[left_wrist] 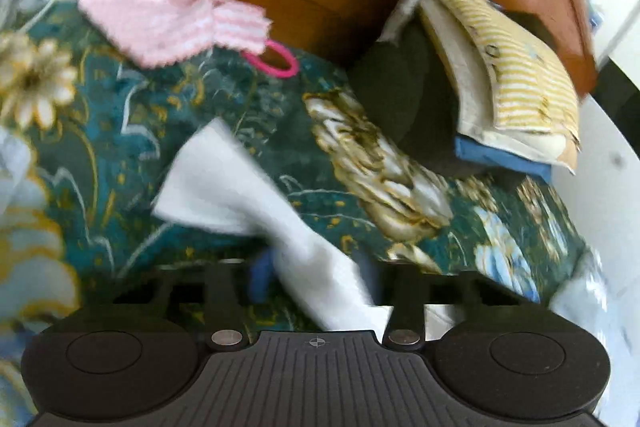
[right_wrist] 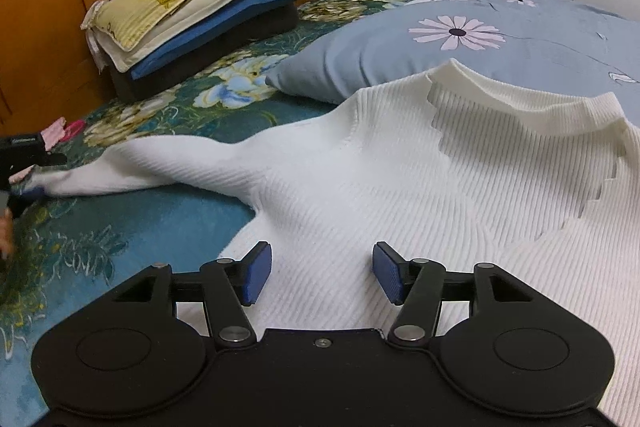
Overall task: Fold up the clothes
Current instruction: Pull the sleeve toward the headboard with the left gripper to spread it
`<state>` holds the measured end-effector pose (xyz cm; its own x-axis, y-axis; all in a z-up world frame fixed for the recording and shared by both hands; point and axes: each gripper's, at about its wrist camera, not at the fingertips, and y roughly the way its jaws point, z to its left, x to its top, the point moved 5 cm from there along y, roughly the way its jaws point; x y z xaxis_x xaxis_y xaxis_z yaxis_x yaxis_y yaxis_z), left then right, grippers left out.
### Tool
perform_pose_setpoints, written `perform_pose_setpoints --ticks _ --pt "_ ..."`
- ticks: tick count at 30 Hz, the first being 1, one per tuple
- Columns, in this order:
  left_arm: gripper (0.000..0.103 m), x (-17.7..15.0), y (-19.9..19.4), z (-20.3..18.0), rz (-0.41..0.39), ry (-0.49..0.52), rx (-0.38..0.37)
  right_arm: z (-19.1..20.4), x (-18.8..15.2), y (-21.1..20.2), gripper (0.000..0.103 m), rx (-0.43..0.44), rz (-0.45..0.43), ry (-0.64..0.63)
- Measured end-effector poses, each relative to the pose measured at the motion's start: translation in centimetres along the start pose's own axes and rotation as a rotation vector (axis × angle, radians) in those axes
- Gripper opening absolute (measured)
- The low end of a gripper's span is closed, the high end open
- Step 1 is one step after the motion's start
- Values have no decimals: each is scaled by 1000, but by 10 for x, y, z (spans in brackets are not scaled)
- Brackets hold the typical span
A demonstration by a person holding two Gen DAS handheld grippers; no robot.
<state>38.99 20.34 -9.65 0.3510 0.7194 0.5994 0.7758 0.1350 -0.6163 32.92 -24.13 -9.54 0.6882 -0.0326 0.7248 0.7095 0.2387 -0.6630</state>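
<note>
White ribbed knit sweater [right_wrist: 400, 163] spread on the floral bedspread [right_wrist: 80, 227]; left gripper [left_wrist: 316, 279] pinches its sleeve cuff [left_wrist: 224, 183], right gripper [right_wrist: 322, 273] hovers wide; keep the sleeve taut and flat.

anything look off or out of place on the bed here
A pink cloth and a pink hair tie lie loose on the floral bedspread near the headboard, apart from the folded stack. Nothing looks spilled or damaged.

Right gripper [right_wrist: 322, 277] jaws wide apart, left gripper [left_wrist: 312, 279] clamped on cloth
</note>
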Motion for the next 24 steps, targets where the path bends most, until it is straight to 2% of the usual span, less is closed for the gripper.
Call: perform_pose_setpoints --ticks 1,4,19,22,24 --pt "15 1 -1 0 -5 5 2 0 -1 0 57 -2 2 -6" --pt "11 5 -5 -1 -23 31 14 -2 -1 -1 57 -7 2 -13" --pt "10 22 -28 -3 -114 161 71 -15 -2 -12 58 -12 -16 29" --pt "11 9 -13 12 -66 174 129 -15 -3 -15 58 -18 -15 18" --pt "11 4 -12 16 -77 204 132 -15 -3 -17 58 -18 -15 21"
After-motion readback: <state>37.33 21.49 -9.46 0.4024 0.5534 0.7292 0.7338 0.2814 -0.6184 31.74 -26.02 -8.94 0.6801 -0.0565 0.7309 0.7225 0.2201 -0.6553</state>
